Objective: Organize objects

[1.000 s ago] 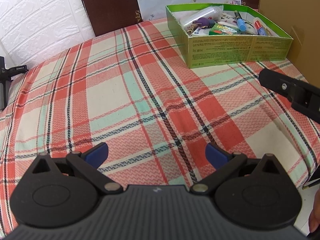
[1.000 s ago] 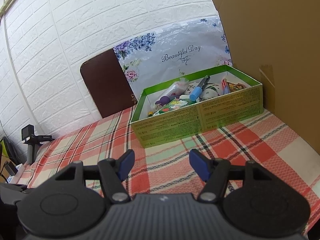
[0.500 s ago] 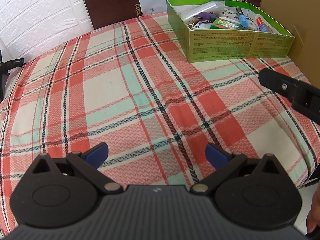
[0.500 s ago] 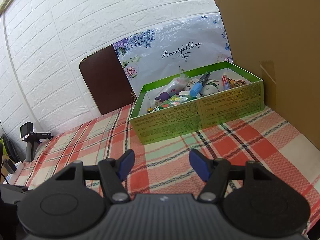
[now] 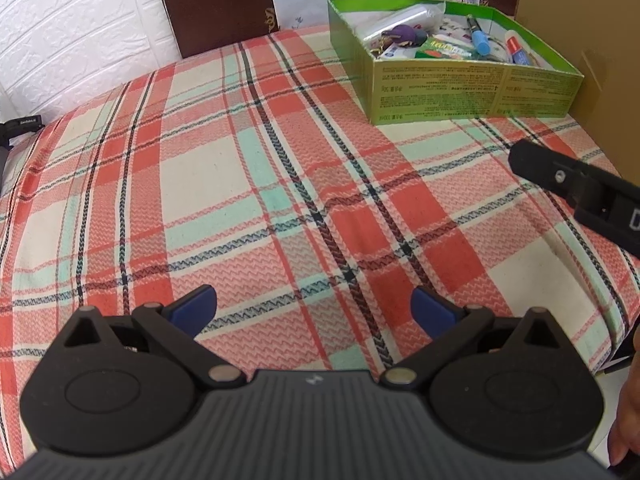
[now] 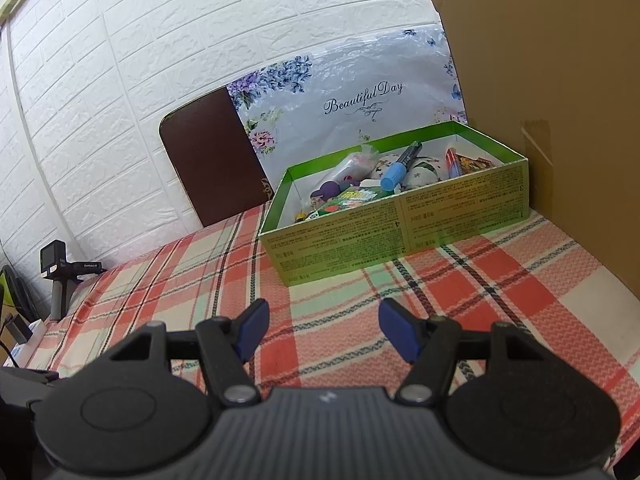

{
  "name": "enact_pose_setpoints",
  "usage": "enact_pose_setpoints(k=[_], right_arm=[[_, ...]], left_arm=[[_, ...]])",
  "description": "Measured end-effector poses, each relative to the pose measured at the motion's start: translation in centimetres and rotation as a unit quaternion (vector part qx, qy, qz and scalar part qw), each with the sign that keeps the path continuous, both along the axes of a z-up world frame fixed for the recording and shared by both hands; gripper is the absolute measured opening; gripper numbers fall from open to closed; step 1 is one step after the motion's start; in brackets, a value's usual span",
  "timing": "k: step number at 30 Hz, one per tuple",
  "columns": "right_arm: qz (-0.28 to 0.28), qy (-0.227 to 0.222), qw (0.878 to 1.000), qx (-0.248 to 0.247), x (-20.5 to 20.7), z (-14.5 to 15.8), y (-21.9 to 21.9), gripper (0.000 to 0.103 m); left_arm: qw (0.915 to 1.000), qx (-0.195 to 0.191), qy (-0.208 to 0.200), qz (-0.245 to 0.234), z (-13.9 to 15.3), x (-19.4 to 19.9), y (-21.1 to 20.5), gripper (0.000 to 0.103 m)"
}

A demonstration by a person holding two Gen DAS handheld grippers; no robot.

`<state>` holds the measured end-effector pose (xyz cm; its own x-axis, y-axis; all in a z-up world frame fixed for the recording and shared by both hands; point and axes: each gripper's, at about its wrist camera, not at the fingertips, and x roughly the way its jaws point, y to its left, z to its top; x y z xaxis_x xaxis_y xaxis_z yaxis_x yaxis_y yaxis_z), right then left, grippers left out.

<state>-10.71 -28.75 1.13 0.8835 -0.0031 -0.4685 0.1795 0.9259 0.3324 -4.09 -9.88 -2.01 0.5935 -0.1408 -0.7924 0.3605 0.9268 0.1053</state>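
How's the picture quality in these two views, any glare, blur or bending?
Left wrist view: even daylight, plaid cloth sharp, green box crisp, its edges bowed by the fisheye. Right wrist view: brick wall lines curve strongly toward the corners, the floral plastic sheet shows soft sheen, the box's front print is legible, and a faint hazy patch sits on the wall above the cloth's far edge.

left wrist cam: sits behind the left gripper (image 5: pixel 314 308), tilted steeply down over the plaid cloth (image 5: pixel 248 184), green box (image 5: pixel 452 92) far off, top right
right wrist cam: lower and flatter, behind the right gripper (image 6: pixel 322 326), facing the green box (image 6: pixel 396 232) and brick wall (image 6: pixel 160 60), box nearer
shared: box, cloth, brown board (image 6: pixel 212 160)
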Motion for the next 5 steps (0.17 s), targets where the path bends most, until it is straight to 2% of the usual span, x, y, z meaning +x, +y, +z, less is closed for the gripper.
enact_pose_setpoints(k=[5], right_arm=[[0.004, 0.003, 1.000, -0.006, 0.07, -0.16, 0.15, 0.064]], left_arm=[[0.9998, -0.005, -0.021, 0.002, 0.56, 0.08, 0.21, 0.103]])
